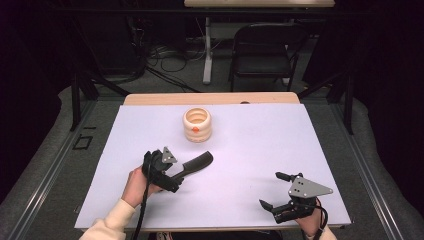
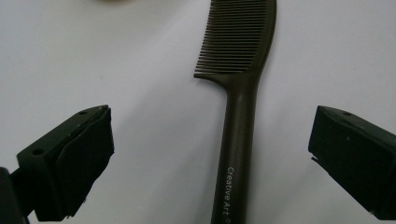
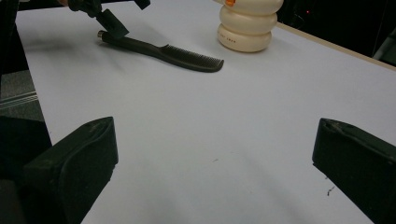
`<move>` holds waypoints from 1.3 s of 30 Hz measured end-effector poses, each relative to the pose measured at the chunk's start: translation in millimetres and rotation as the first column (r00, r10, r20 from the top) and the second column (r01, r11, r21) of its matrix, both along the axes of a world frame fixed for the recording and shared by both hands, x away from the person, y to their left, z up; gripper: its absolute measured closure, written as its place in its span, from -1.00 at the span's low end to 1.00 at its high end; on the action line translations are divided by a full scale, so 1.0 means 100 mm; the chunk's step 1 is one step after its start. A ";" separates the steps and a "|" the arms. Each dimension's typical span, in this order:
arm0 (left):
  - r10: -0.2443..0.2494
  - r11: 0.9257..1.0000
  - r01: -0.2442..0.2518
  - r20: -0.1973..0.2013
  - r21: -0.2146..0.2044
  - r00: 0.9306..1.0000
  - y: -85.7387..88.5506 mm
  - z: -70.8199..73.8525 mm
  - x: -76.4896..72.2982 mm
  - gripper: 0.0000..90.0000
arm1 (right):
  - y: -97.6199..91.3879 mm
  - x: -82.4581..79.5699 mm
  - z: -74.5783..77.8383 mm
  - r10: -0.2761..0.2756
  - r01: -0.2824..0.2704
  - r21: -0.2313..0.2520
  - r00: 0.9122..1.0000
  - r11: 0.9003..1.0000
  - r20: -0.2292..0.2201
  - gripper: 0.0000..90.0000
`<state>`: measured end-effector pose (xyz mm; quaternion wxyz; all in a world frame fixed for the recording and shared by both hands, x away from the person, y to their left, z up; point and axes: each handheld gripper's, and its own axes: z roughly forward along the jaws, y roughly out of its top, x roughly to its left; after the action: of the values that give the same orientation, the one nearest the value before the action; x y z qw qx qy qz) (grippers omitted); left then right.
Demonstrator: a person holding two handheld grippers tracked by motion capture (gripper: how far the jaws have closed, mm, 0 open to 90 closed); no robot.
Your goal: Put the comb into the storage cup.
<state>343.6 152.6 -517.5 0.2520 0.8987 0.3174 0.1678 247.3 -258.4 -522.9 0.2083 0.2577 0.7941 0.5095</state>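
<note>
A black comb (image 1: 199,162) lies flat on the white table sheet (image 1: 250,145), teeth end pointing toward the far right. My left gripper (image 1: 176,173) is open and straddles its handle. In the left gripper view the comb handle (image 2: 236,154) runs up between the wide-apart jaws of the left gripper (image 2: 211,128) without touching either one. My right gripper (image 1: 270,190) is open near the front right edge with nothing between its fingers. The right gripper view looks past the right gripper (image 3: 215,140) to the comb (image 3: 163,52) and the left gripper (image 3: 109,21) over the handle end.
A cream ribbed container (image 1: 197,125) with an orange mark stands behind the comb at the table's middle back; it also appears as the container (image 3: 246,25) in the right gripper view. A black folding chair (image 1: 262,47) and a table leg stand beyond the far edge.
</note>
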 end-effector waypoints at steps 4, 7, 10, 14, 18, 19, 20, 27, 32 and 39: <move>-0.005 1.000 0.005 0.000 0.018 1.000 -0.04 0.03 0.02 -0.99 | 0.00 0.00 0.00 0.000 0.000 -0.001 1.000 1.000 -0.001 -1.00; 0.005 0.999 -0.004 -0.007 0.044 1.000 -0.08 0.03 0.05 -0.99 | 0.00 0.00 0.00 -0.001 0.001 -0.001 1.000 1.000 -0.004 -1.00; 0.007 0.998 -0.006 -0.019 0.061 1.000 -0.12 0.03 0.08 -0.99 | 0.00 0.00 -0.01 -0.001 0.001 0.003 1.000 1.000 -0.006 -1.00; -0.002 0.998 0.004 -0.034 0.070 0.999 -0.17 0.02 0.11 -0.97 | 0.00 0.01 -0.01 0.001 -0.001 0.004 1.000 1.000 -0.007 -1.00; -0.016 0.995 0.021 -0.046 0.101 0.999 -0.22 0.03 0.12 -0.79 | 0.00 0.01 -0.01 -0.001 0.001 -0.001 1.000 1.000 -0.017 -1.00; -0.022 0.994 0.027 -0.053 0.108 0.998 -0.24 0.04 0.11 -0.74 | 0.00 0.01 -0.01 -0.001 0.001 -0.001 1.000 1.000 -0.016 -1.00; -0.024 0.993 0.030 -0.054 0.112 0.998 -0.25 0.04 0.11 -0.69 | 0.00 0.01 -0.01 -0.001 0.001 -0.001 1.000 1.000 -0.017 -1.00; -0.050 0.986 0.064 -0.094 0.157 0.994 -0.32 0.03 0.13 -0.49 | 0.00 0.02 -0.01 0.001 -0.001 -0.003 1.000 1.000 -0.018 -1.00; -0.058 0.982 0.080 -0.130 0.171 0.990 -0.33 -0.01 0.15 -0.19 | 0.00 0.01 -0.01 0.000 0.000 -0.002 1.000 1.000 -0.020 -1.00; -0.063 0.979 0.100 -0.201 0.179 0.977 -0.34 -0.06 0.21 0.15 | 0.00 0.01 -0.01 0.002 -0.002 -0.003 1.000 1.000 -0.019 -1.00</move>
<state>364.7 118.5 -523.6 0.1404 0.9428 0.2860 0.0979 248.6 -258.3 -523.9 0.2007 0.2613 0.7970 0.5061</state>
